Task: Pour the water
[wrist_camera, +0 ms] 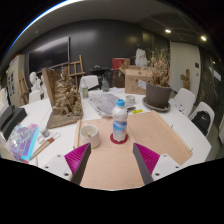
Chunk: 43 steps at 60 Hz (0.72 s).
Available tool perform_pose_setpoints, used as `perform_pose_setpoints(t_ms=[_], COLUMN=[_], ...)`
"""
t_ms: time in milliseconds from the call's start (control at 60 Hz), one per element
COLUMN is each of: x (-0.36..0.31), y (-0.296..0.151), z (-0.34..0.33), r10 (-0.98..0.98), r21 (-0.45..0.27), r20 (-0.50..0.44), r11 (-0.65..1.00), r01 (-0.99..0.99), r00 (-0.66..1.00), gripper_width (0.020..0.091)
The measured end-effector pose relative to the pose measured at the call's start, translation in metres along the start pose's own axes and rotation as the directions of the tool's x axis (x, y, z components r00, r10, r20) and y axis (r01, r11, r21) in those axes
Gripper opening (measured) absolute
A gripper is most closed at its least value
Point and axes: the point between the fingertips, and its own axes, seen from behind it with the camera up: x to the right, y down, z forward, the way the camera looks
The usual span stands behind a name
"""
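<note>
Water bottle (pixel 120 121): upright, long axis vertical, blue cap on top, blue label around the body; stands on a small red coaster (pixel 119 139) on a brown cardboard sheet (pixel 135 145) that covers the near part of the white table (pixel 190 128). It lies just ahead of the fingers, on the line midway between them, not touching either.

Cup (pixel 90 134): pale, upright, mouth up; just beside the bottle on its left, apart from it, at the edge of the cardboard.

Gripper (pixel 113 158): level, pointing forward over the cardboard toward the bottle. Fingers spread wide, pink pads (pixel 77 157) facing inward, nothing between them but bare cardboard; it grasps nothing.

Surroundings, left: a wooden model frame (pixel 62 95) on the table behind the cup; a colourful packet (pixel 22 140) near the left finger.

Surroundings, beyond the bottle: a dark bowl-like pot (pixel 158 96) to the right rear; cardboard boxes (pixel 138 75) further back; white chairs (pixel 184 100) at the right side of the table.

Obstructions: none between the fingers and the bottle; the cup is the nearest neighbour.
</note>
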Motion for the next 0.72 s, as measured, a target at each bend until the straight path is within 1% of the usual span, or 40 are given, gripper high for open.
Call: perform_pose_setpoints(t_ms=[83, 167, 333, 417, 533, 650, 717], x=[-0.016, -0.028, -0.056, -0.063, -0.062, -0.053, -0.052], y=[0.012, 0.028, 0.053, 0.062, 0.067, 0.062, 0.062], z=[-0.050, -0.091, -0.149, -0.163, -0.176, -0.183, -0.184], r10=[-0.032, -0.059, -0.071, -0.075, -0.098, -0.128, -0.126], r21=[0.000, -0.015, -0.042, -0.049, -0.059, -0.046, -0.045], r20=[0.007, 0.010, 0.043, 0.052, 0.038, 0.003, 0.012], r11=[0.999, 0.998, 0.996, 0.996, 0.993, 0.991, 0.991], r01=[0.032, 0.059, 0.073, 0.078, 0.100, 0.128, 0.127], r00=[0.999, 0.998, 0.997, 0.996, 0.994, 0.992, 0.992], gripper_width=[0.0857, 0.0854, 0.0858, 0.0857, 0.0855, 0.0853, 0.0857])
